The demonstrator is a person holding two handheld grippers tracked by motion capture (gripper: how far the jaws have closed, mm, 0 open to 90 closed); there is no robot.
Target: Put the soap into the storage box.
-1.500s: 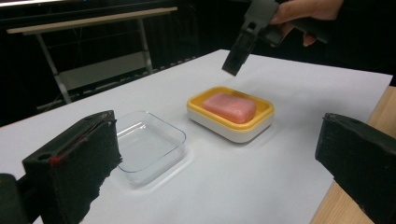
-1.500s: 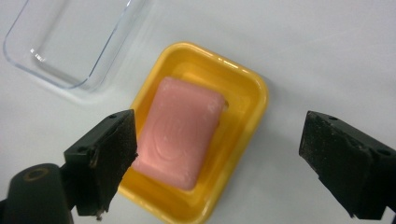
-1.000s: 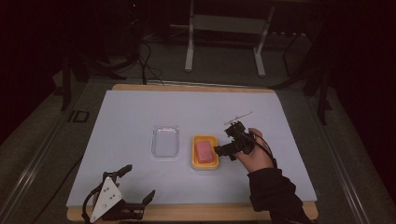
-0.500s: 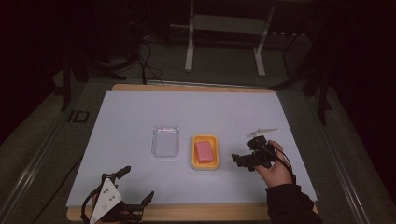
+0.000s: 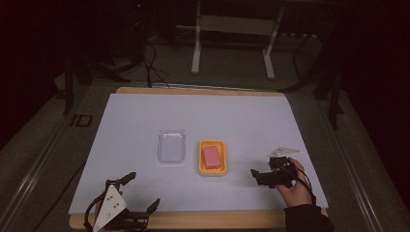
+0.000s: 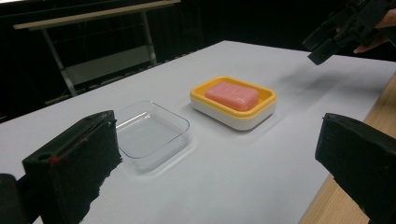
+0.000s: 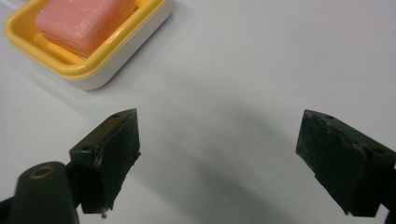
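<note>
A pink bar of soap (image 5: 211, 157) lies in a yellow soap dish (image 5: 212, 170) with a white base, near the middle of the white table (image 5: 203, 116). Just beside the dish, toward the table's left edge, sits a clear plastic lid (image 5: 171, 145), apart from it.

The right gripper (image 5: 257, 176) is held in a hand (image 5: 296, 188) toward the near right corner, its jaws spread wide with nothing between them. In the right gripper view the dish lies beyond the left jaw, outside the gap.

The left gripper (image 5: 143, 192) rests at the near edge, toward the left corner, jaws wide apart and empty; in the left gripper view, lid and dish lie well ahead of them.
</note>
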